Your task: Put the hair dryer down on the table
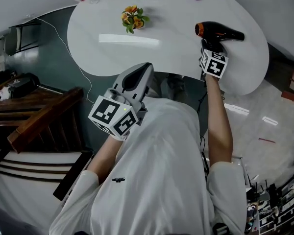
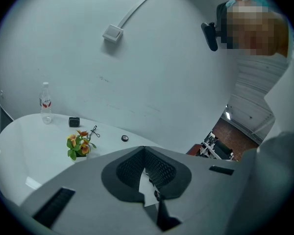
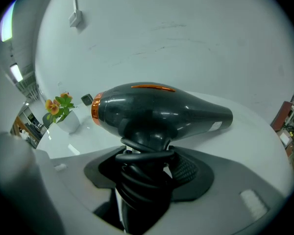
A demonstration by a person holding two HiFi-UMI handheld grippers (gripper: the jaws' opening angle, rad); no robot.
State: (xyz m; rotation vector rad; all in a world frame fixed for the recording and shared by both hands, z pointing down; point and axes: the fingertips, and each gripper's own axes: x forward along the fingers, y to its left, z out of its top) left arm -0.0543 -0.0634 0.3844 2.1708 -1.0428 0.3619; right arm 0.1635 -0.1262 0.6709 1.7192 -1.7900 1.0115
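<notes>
right gripper [image 1: 208, 46] clamped on hair dryer [image 1: 220, 32] handle, near table [image 1: 176, 58] for set-down | left gripper [image 1: 145, 68] closed, empty, held clear

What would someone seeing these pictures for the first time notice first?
The black hair dryer, held by its handle in the right gripper over the white table's right end. Then the orange flowers farther back on it, and the left gripper, shut and empty, near the person's chest.
</notes>
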